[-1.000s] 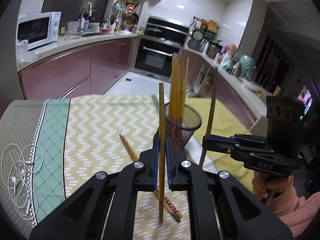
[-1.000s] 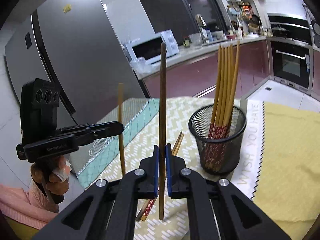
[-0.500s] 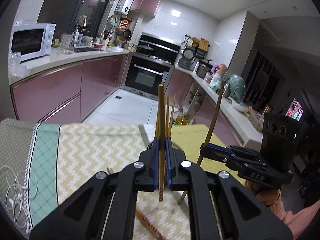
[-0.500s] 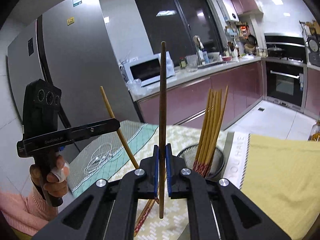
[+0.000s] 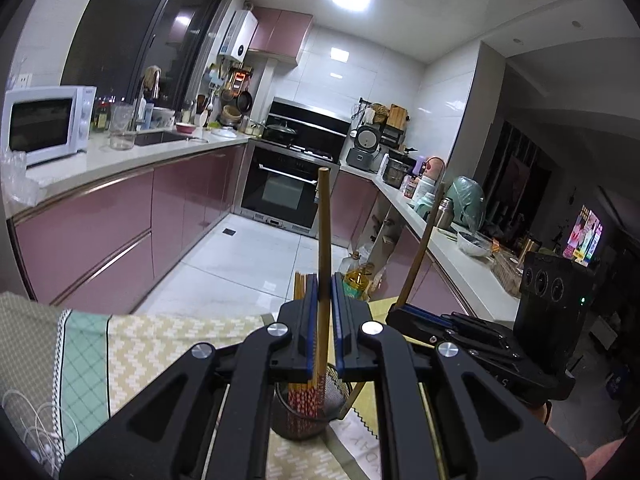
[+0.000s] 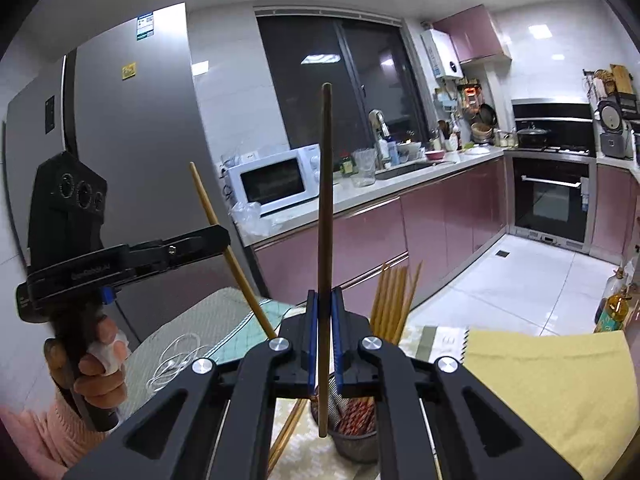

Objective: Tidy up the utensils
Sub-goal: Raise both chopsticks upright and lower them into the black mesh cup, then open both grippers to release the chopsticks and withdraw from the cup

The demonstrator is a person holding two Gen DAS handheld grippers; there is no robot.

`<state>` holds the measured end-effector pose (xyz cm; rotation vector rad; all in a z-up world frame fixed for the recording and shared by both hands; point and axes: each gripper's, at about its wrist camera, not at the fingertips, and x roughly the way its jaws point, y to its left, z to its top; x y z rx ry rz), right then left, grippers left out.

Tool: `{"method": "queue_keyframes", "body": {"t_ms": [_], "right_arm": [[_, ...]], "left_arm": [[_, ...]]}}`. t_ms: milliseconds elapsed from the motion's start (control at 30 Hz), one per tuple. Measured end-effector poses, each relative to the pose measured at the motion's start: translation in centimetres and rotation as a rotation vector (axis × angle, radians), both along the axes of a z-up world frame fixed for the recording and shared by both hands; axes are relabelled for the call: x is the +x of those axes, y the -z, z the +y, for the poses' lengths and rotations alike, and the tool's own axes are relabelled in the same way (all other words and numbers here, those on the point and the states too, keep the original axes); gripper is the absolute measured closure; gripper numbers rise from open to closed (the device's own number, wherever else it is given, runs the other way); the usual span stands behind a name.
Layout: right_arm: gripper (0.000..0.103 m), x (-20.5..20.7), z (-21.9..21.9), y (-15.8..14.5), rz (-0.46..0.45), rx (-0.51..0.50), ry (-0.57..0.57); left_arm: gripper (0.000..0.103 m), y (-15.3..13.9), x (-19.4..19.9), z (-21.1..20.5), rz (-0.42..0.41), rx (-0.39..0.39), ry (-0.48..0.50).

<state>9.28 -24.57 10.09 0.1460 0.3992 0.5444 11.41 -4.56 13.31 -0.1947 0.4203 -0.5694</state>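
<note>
The left gripper (image 5: pixel 325 304) is closed on a light wooden chopstick (image 5: pixel 324 240), which stands nearly upright between the blue pads (image 5: pixel 311 320). The right gripper (image 6: pixel 325 320) is likewise clamped on a darker chopstick (image 6: pixel 325 220), also held close to vertical, its lower tip hanging over the mesh cup (image 6: pixel 356 440). In the right wrist view the left gripper appears at the left, gripped by a hand (image 6: pixel 96 376) in a pink sleeve, with its chopstick leaning toward the centre. In the left wrist view the right gripper's body (image 5: pixel 472 336) sits just to the right, its chopstick tilted. Both grippers are raised above the table, near each other but apart. Directly below and ahead of both stands the mesh cup, a dark wire container holding a bundle of chopsticks (image 6: pixel 394 300) with red patterned lower ends, standing on end and leaning slightly. One more chopstick (image 6: pixel 286 436) lies on the patterned tablecloth (image 5: pixel 160 344) just left of the cup. A yellow cloth (image 6: pixel 552 384) covers the table to the right of the cup. White earphones (image 6: pixel 172 360) lie on the cloth at the left. Beyond the far table edge the tiled floor (image 5: pixel 240 264) is open between the pink cabinets (image 5: pixel 100 236).
</note>
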Motion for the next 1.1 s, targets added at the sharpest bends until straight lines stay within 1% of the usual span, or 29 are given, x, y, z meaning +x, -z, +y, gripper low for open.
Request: {"method": "queue_keyframes", "body": {"t_ms": [67,133,233,467,533,600,733,767,867,933,967,1000,1033,1067,1100], "right_arm": [[0.097,0.7,0.0,0.3,0.003,-0.003,0.013],[0.097,1.3,0.1,0.8,0.013,-0.020,0.028],[0.097,2.3,0.5,2.3,0.051,-0.044,0.032],[0.097,4.3,1.7,6.4,0.192,-0.094,0.014],[0.097,4.6,1.8,7.1,0.209,-0.101,0.017],[0.097,5.0,1.9,7.4,0.228,-0.099,0.025],[0.095,5.4,1.7,7.9,0.250,-0.096,0.047],[0.095,5.3,1.4,8.1,0.254,-0.093,0.050],[0.095,5.1,1.1,8.4,0.259,-0.085,0.061],[0.095,4.9,1.0,8.5,0.259,-0.082,0.065],[0.094,4.7,0.9,8.4,0.257,-0.081,0.063],[0.092,4.4,1.0,8.3,0.252,-0.081,0.063],[0.088,4.2,1.0,8.2,0.248,-0.081,0.062],[0.083,3.8,1.0,8.1,0.239,-0.082,0.058],[0.080,3.6,1.0,8.0,0.233,-0.080,0.054]], "left_arm": [[0.096,0.4,0.7,-0.7,0.011,0.033,0.010],[0.096,1.2,1.3,-1.5,0.028,0.088,0.006],[0.096,3.1,2.2,-2.8,0.068,0.179,0.005],[0.096,7.3,4.4,-4.9,0.167,0.295,0.040],[0.095,8.1,4.9,-5.2,0.179,0.318,0.031],[0.095,8.9,5.7,-5.4,0.200,0.323,0.033],[0.093,9.8,6.5,-5.2,0.216,0.315,0.022],[0.092,9.9,6.5,-5.2,0.215,0.311,0.018],[0.080,10.1,6.3,-4.8,0.207,0.297,0.009],[0.078,10.2,6.1,-4.3,0.205,0.273,0.009],[0.078,10.3,5.9,-4.0,0.206,0.261,0.009],[0.075,10.4,5.7,-3.7,0.204,0.253,0.006],[0.070,10.5,5.3,-3.3,0.198,0.243,0.001],[0.068,10.6,5.0,-3.0,0.193,0.238,-0.006],[0.062,10.6,4.6,-2.8,0.188,0.237,-0.014]]}}
